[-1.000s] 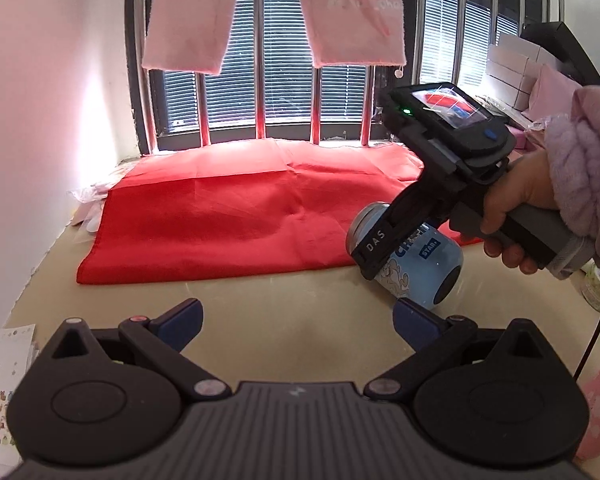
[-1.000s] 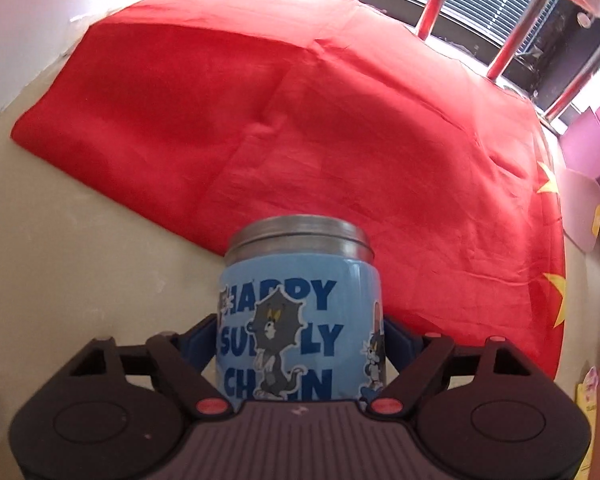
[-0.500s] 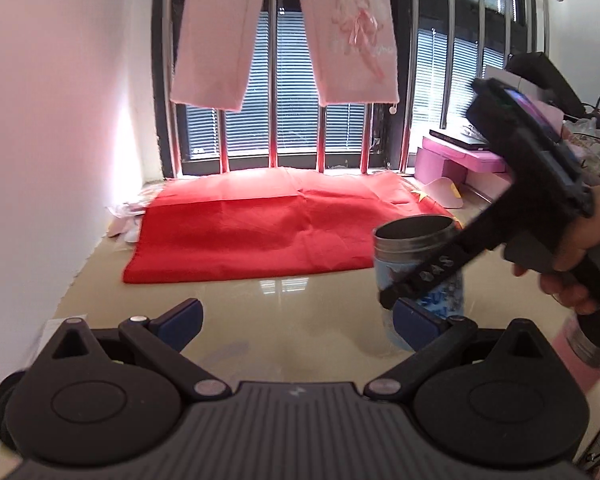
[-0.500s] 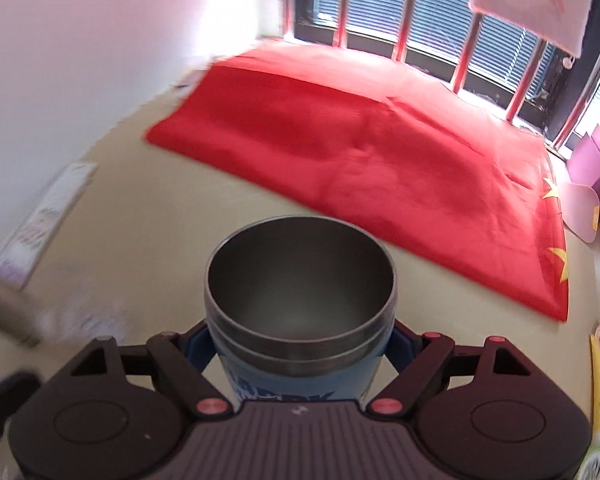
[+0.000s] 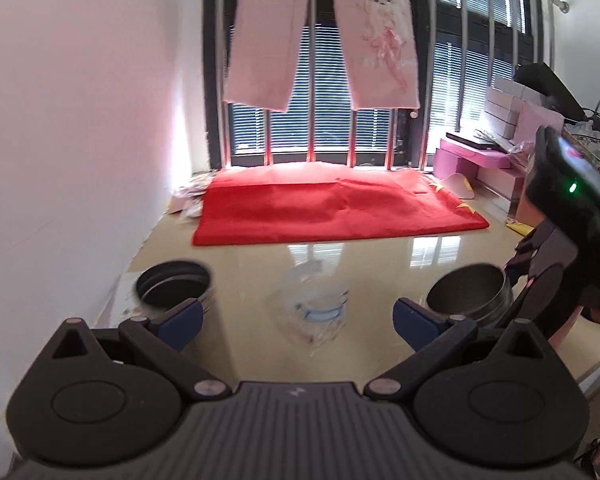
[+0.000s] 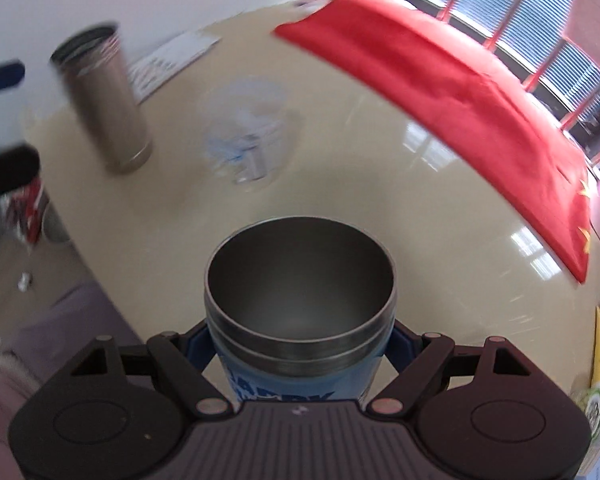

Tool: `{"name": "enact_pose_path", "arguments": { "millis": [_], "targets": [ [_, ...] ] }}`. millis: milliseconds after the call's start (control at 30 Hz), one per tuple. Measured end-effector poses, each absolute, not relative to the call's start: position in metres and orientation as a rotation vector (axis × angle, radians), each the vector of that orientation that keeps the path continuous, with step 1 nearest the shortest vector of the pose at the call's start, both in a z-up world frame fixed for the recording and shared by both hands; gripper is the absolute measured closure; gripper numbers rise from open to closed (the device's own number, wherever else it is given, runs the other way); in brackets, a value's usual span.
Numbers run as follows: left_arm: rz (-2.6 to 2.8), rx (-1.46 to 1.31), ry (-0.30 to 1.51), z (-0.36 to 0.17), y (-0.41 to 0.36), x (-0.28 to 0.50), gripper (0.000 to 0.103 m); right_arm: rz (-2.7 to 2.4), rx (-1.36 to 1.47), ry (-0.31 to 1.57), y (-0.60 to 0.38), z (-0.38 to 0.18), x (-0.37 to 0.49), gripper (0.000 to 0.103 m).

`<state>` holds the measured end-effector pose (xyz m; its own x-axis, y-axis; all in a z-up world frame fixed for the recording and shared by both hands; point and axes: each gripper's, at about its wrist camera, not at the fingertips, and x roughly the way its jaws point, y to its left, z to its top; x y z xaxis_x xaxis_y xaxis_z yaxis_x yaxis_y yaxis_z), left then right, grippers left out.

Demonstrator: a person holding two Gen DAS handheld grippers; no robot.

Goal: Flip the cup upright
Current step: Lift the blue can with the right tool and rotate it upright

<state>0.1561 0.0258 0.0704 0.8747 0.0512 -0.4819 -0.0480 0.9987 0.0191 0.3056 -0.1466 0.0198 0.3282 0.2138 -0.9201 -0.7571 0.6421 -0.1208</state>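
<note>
The blue cartoon-printed steel cup (image 6: pixel 300 320) stands mouth-up between the blue pads of my right gripper (image 6: pixel 300 344), which is shut on its sides. In the left wrist view the same cup (image 5: pixel 468 300) shows at the right with its open mouth up, the right gripper's black body beside it. My left gripper (image 5: pixel 296 316) is open and empty, pointing at the middle of the beige table, left of the cup.
A plain steel tumbler (image 6: pixel 104 100) stands upright at the table's left; it also shows in the left wrist view (image 5: pixel 174 286). A clear plastic cup (image 5: pixel 312 304) sits mid-table. A red cloth (image 5: pixel 332 208) covers the far side by the barred window. The table edge (image 6: pixel 72 240) runs left.
The right gripper turned the cup from bottom-up to mouth-up and carried it back and to the right. Both views have swung, bringing the tumbler and clear cup into sight.
</note>
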Motion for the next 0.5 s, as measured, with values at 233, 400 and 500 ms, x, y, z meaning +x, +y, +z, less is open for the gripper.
{"name": "enact_pose_path", "arguments": {
  "millis": [233,400,500],
  "targets": [
    [0.107,-0.038,0.502,0.068,0.054,0.135,0.000,0.671,-0.310,1.209,-0.138,0.013,0.321,0.020],
    [0.103,-0.068,0.514,0.061,0.063,0.134,0.000,0.632,-0.103,1.310,-0.147,0.006,0.324,0.020],
    [0.075,-0.070,0.526,0.056,0.058,0.137,0.000,0.612,-0.057,1.308,-0.149,0.003,0.331,0.020]
  ]
}}
